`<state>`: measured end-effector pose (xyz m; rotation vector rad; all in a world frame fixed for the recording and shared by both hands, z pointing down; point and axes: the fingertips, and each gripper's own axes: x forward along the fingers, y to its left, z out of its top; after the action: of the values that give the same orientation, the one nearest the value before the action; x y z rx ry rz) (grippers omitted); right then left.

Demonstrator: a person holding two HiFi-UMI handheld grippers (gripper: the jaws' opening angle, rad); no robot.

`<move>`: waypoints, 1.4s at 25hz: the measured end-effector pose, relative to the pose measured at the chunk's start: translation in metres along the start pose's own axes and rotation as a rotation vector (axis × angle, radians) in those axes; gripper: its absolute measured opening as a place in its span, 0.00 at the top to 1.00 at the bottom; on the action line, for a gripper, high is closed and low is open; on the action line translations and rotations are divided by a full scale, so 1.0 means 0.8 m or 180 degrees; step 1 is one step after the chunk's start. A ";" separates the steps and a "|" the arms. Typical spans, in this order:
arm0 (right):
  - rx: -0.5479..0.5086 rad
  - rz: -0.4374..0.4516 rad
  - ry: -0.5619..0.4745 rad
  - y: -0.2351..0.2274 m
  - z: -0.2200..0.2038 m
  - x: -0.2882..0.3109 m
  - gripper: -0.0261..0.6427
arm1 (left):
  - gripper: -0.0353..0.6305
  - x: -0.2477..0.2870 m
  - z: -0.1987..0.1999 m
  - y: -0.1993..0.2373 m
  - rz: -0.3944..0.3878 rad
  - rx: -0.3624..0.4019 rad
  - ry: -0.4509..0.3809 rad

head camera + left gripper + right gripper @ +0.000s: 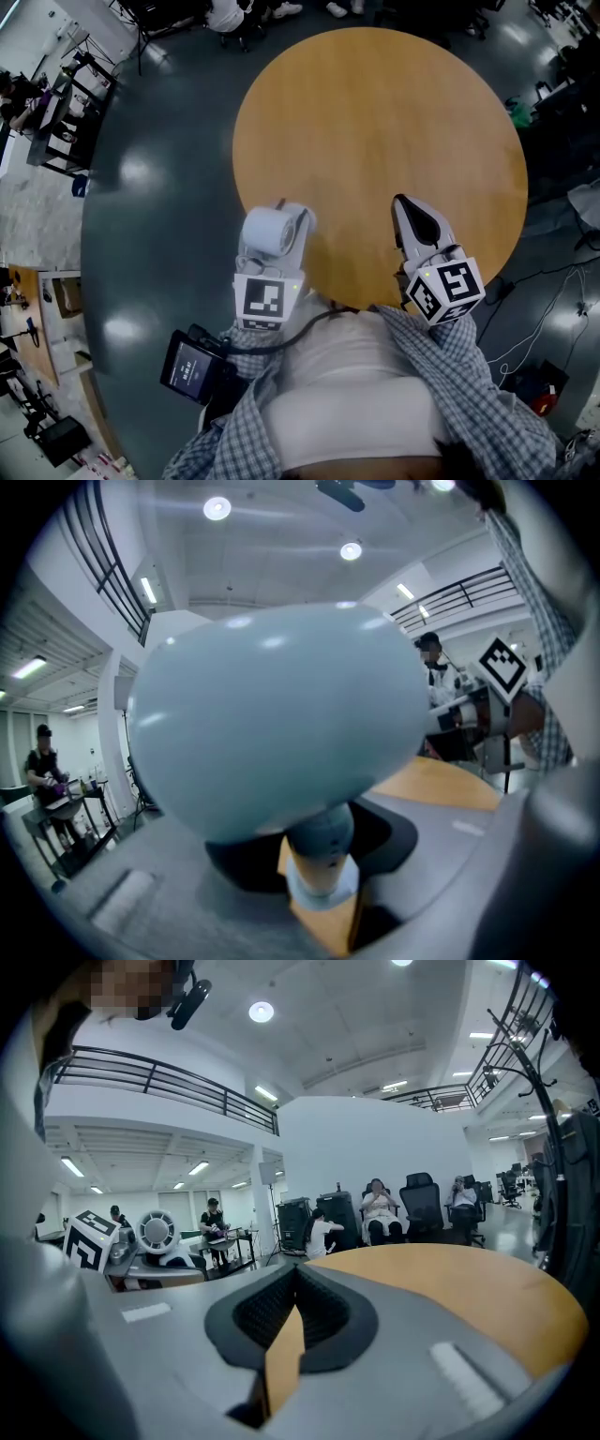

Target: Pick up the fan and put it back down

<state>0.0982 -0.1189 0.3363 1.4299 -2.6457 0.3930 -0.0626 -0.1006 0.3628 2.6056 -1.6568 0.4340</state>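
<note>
Fan [272, 714] gripped by left gripper [274, 253] at table's [375, 112] near edge.
I see the jaws closed on its stem [319, 841]; its base is hidden, so I cannot confirm tabletop contact. Right gripper [403, 201], further right, is empty with jaws together.

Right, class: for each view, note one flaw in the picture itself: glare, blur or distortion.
Head view: bright glare spots lie on the floor, and the edges bow. Left gripper view: the fan sits so close that it is soft and fills much of the frame. Right gripper view: the wide lens bends the railing into a curve.
</note>
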 end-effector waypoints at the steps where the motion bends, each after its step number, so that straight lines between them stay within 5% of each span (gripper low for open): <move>1: 0.0002 -0.0002 -0.0002 0.000 0.000 0.000 0.96 | 0.73 0.000 0.000 0.000 0.0002 0.0001 -0.0005; 35: 0.0033 -0.0080 -0.0014 -0.020 0.022 -0.016 0.96 | 0.73 0.021 -0.001 -0.007 -0.0059 0.0003 0.0024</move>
<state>0.1190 -0.1221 0.3194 1.4672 -2.6301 0.4020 -0.0510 -0.1127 0.3681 2.6145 -1.6290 0.4436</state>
